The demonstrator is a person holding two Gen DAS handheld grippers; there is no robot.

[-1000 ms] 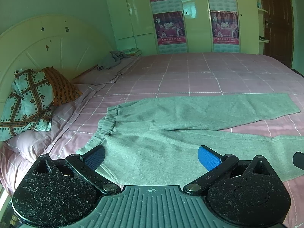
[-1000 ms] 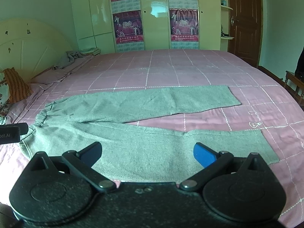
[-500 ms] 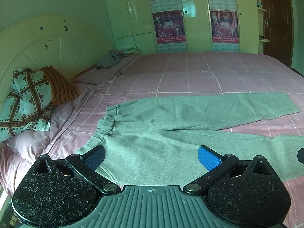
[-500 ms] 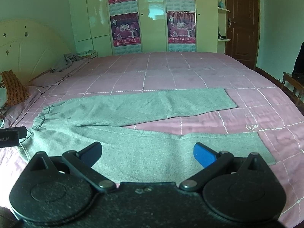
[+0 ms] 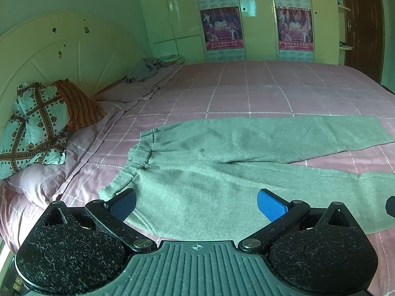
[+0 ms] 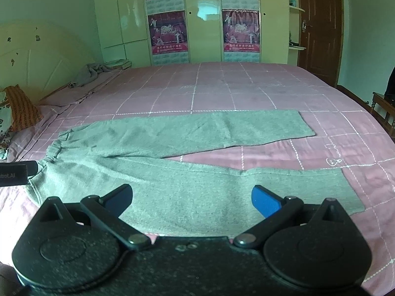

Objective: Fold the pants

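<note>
Grey pants [image 5: 222,167] lie flat on the pink checked bed, waistband to the left, both legs stretched to the right and spread in a narrow V. In the right wrist view the same pants [image 6: 187,172] show whole, with the near leg's cuff at the right. My left gripper [image 5: 196,203] hovers open over the near leg close to the waistband, nothing between its blue pads. My right gripper [image 6: 191,198] is open above the middle of the near leg, also empty.
Patterned pillows [image 5: 37,123] sit at the left by the headboard [image 5: 61,56]. A crumpled grey cloth [image 5: 145,70] lies at the far left corner of the bed. Wardrobe doors [image 6: 202,19] with posters stand behind, a brown door [image 6: 318,24] at the right.
The right gripper's view has tilted and drawn back slightly, so the pants sit a little lower in it. The left gripper has barely shifted. Both stay open.
</note>
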